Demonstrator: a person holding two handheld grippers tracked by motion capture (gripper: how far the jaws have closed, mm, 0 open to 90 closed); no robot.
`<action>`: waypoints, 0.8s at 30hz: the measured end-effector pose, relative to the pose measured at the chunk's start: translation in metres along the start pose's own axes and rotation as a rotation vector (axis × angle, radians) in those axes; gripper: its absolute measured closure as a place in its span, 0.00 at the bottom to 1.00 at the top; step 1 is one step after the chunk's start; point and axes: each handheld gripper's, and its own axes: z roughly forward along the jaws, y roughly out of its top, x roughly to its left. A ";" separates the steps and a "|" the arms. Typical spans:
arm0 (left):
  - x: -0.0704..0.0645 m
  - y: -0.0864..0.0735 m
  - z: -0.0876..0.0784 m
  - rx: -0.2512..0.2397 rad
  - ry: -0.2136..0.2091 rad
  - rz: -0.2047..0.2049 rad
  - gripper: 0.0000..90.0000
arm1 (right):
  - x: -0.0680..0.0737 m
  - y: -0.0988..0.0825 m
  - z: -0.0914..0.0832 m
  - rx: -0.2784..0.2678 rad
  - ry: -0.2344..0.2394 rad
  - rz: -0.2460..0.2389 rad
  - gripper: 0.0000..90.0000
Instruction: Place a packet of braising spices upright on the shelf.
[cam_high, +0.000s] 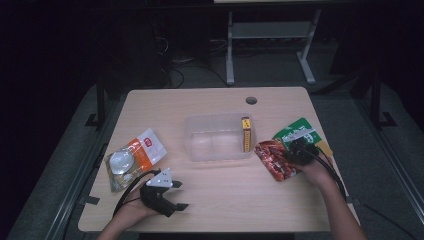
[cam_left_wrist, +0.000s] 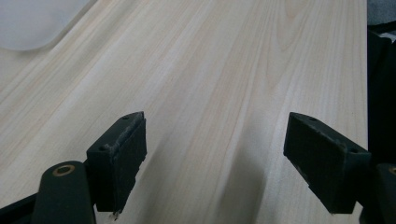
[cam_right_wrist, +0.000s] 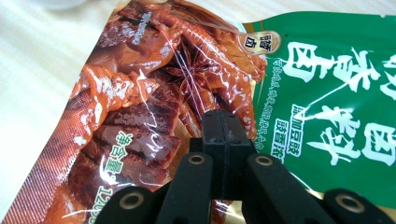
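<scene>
the right gripper (cam_high: 299, 150) sits over the red snack pouch (cam_high: 272, 159) at the right side of the table (cam_high: 210, 200), and its jaws are pressed together with no gap between them. in the right gripper view they look closed at the pouch's near edge, where it meets the green packet (cam_right_wrist: 336, 93), but i can't tell for sure whether a fold of the film is caught between the pads. that's the worry: the wrapper is glossy and crinkled, so a thin pinch could slide off once the hand lifts, and the pouch would flop back onto the table. the green packet lies just beside it, touching or overlapping along one edge, so a drag sideways could pull both along. the clear tub (cam_high: 218, 137) in the middle, with a small yellow box (cam_high: 245, 133) at its right wall, looks like the place to drop it, and a pouch hanging by one corner might catch the tub's rim.

the right forearm comes in from the near right, wrist bent inward over the pouch. the left gripper (cam_high: 181, 195) rests low at the near left, jaws spread wide with nothing between them, pointing right across bare wood, next to the orange and white packet (cam_high: 132, 157).
</scene>
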 end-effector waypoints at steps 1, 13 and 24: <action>0.000 0.000 0.001 0.000 0.000 -0.001 0.23 | 0.002 -0.002 -0.002 0.002 0.000 -0.004 1.00; -0.001 0.001 0.003 -0.007 -0.007 -0.004 0.23 | -0.001 0.022 0.014 -0.048 0.009 -0.027 1.00; -0.003 0.002 0.004 0.004 -0.015 0.004 0.23 | 0.013 0.013 0.010 -0.027 0.057 -0.105 1.00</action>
